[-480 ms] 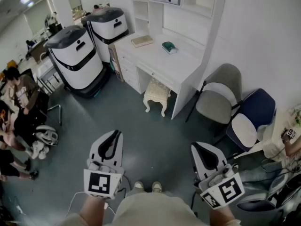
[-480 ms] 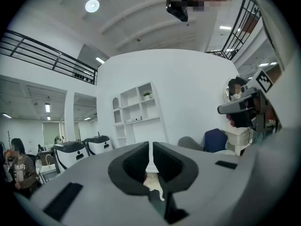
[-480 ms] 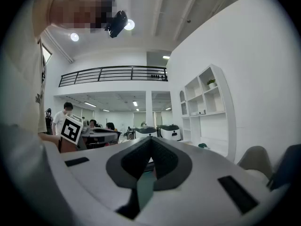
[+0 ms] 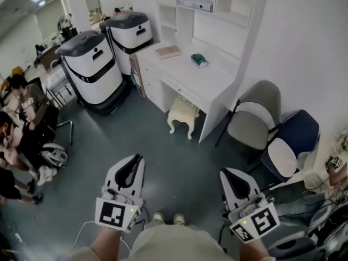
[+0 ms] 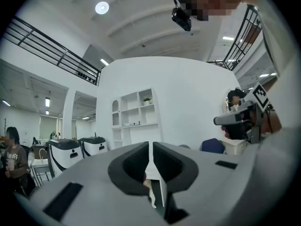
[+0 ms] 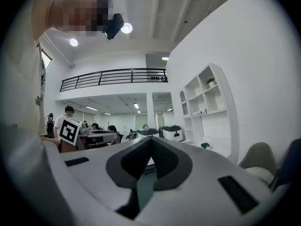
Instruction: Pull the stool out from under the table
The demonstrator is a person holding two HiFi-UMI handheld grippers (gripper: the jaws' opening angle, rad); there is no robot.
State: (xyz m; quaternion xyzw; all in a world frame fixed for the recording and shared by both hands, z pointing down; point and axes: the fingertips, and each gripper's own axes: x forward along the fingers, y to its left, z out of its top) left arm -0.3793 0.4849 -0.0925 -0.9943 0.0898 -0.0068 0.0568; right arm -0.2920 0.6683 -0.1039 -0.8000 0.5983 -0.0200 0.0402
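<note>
Stool (image 4: 182, 112) sat well ahead under the surface (image 4: 209, 80), left gripper (image 4: 136, 160) marginally nearer than right gripper (image 4: 226, 173); both jaws were closed, holding nothing.

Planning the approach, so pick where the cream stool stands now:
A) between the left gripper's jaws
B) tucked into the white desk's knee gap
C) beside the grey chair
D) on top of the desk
B: the cream stool stands on the floor in the opening below the white desk, its front edge showing beyond the desktop.
</note>
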